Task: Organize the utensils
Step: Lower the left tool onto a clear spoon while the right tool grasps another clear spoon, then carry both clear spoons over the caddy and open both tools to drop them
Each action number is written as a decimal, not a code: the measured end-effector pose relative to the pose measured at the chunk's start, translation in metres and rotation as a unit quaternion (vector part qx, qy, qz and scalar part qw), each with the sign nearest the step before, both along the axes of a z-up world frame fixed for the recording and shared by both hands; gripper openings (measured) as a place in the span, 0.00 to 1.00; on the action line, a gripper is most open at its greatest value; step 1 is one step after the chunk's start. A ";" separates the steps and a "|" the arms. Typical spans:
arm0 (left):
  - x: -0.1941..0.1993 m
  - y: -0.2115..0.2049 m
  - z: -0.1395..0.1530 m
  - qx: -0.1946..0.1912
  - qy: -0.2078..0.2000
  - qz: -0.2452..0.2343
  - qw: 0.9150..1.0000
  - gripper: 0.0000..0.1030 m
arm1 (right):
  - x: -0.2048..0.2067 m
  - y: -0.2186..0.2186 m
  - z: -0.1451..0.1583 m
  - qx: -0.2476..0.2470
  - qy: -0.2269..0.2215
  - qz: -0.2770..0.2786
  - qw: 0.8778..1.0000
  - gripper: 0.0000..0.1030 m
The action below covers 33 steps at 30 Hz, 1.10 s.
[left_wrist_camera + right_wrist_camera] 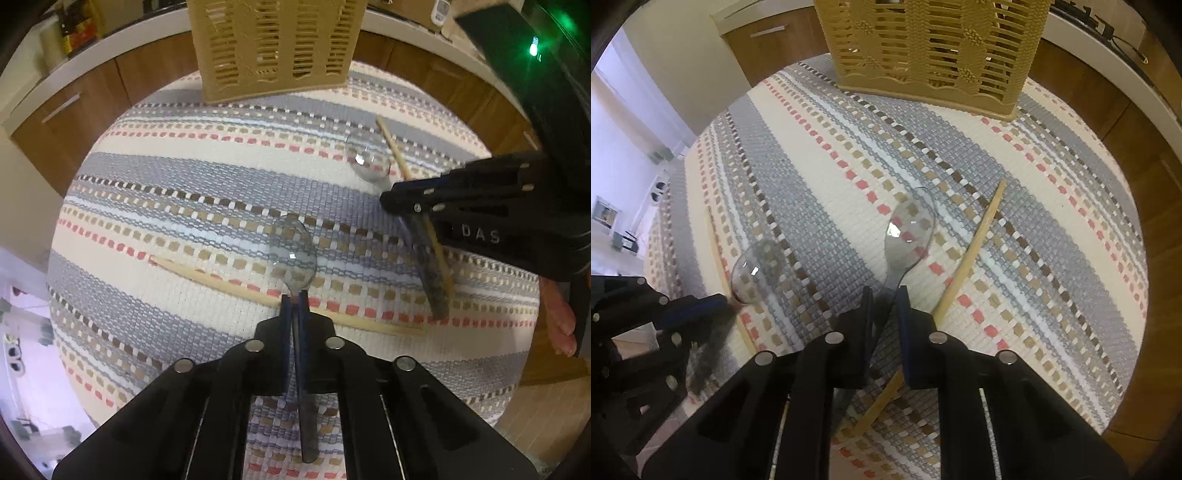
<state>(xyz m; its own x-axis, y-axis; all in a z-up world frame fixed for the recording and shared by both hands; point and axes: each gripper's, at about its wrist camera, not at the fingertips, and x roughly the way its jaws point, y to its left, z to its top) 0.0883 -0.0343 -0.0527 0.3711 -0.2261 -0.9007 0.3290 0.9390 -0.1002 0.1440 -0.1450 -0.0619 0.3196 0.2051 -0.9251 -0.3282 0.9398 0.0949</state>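
Striped woven mat, slotted tan plastic basket behind. Left gripper jaws clamp clear plastic spoon; right gripper jaws straddle second clear spoon, not quite closed. Lift straight up, clear of wooden chopstick.

Brown wood cabinets w/ white counter on top. Bottles on counter, left. Bright white room off to side, w/ small chair. Tan floor at right.
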 end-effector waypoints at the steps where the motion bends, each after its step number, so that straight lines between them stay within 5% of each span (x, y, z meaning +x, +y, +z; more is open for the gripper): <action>1: 0.001 0.000 0.001 -0.008 0.002 0.000 1.000 0.00 | -0.001 -0.003 0.001 0.005 0.001 0.001 1.000 0.09; 6: -0.003 0.010 -0.002 -0.025 0.042 -0.018 0.999 0.07 | -0.002 -0.015 0.001 0.046 0.027 -0.006 0.999 0.09; 8: -0.007 0.010 -0.004 -0.016 0.047 -0.024 0.998 0.28 | -0.001 -0.018 0.001 0.057 0.035 -0.007 0.998 0.09; 9: -0.008 0.010 -0.005 -0.012 0.043 -0.028 0.999 0.29 | -0.001 -0.020 0.002 0.059 0.037 -0.008 0.998 0.09; 14: -0.006 -0.001 -0.005 0.011 0.039 -0.035 0.999 0.29 | -0.005 -0.015 0.004 0.040 0.029 0.002 0.999 0.09; 19: 0.001 -0.026 -0.010 0.081 0.023 -0.048 0.995 0.28 | -0.002 0.000 0.003 0.010 0.027 0.009 1.000 0.10; 25: 0.000 -0.029 -0.010 0.084 0.013 -0.042 0.995 0.10 | -0.006 0.016 0.001 -0.020 -0.001 0.022 1.000 0.10; 33: -0.004 -0.004 0.014 -0.024 -0.052 -0.011 0.998 0.09 | -0.017 -0.005 0.012 0.055 -0.025 0.026 0.998 0.02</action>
<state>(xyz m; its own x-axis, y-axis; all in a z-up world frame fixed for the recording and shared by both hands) 0.0847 -0.0386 -0.0384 0.4566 -0.2772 -0.8454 0.3598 0.9266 -0.1095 0.1274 -0.1500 -0.0494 0.3512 0.3219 -0.8792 -0.3836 0.9061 0.1785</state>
